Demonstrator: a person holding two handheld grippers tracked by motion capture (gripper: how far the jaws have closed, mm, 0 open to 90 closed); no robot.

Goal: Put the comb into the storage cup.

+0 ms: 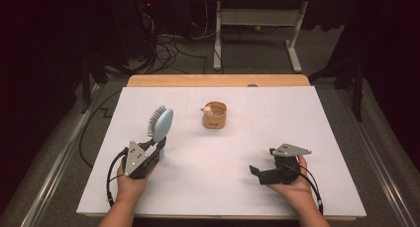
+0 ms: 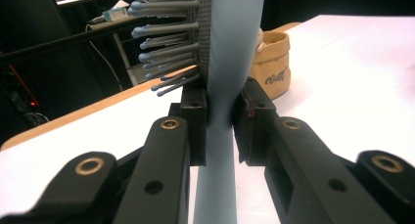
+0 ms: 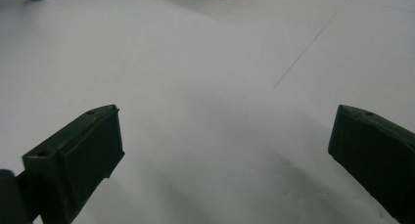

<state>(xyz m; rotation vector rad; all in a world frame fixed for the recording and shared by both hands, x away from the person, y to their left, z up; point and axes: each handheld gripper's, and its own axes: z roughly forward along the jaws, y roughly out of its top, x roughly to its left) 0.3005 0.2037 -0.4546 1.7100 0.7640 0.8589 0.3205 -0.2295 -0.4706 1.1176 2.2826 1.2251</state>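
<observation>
While the left gripper [image 1: 159,155] clamped the light, stiff hairbrush [image 1: 162,124] by its handle at left of frame, the right gripper [image 1: 257,175] rested wide open.

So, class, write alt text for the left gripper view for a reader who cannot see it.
The left tool is shut on the handle of a pale blue hairbrush, its grey bristles pointing left. Behind the brush, a small tan pouch sits on the white table, against a dark background.
</observation>
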